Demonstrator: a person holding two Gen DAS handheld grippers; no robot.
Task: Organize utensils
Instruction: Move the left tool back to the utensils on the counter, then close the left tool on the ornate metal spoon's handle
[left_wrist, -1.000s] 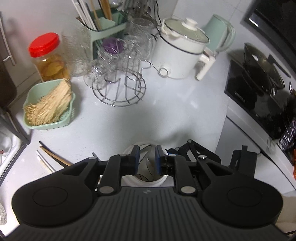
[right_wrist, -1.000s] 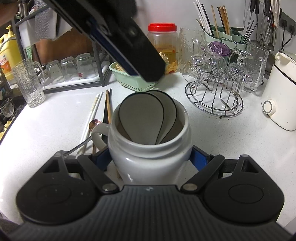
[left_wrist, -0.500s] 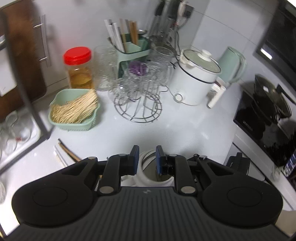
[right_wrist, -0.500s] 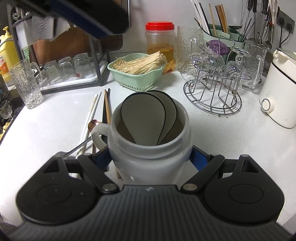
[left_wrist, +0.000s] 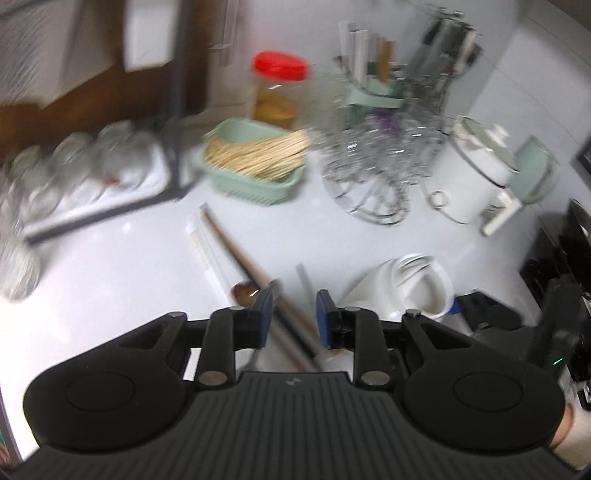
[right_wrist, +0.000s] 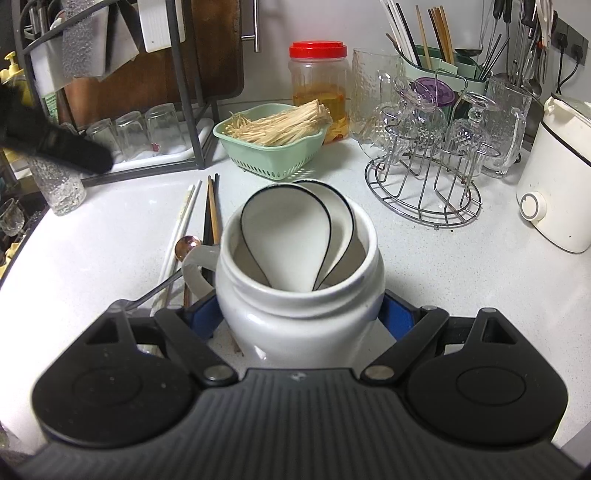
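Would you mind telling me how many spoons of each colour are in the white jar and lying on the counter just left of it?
White spoons in the jar: 2
Copper spoon on the counter: 1
Total: 3; the silver handle has its head hidden, so uncounted.

No legible text, labels or numbers anywhere.

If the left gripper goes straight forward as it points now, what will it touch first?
Probably the chopsticks lying on the counter: they run between the open fingers of the left gripper. The copper spoon lies close beside. Blur makes the depth uncertain.
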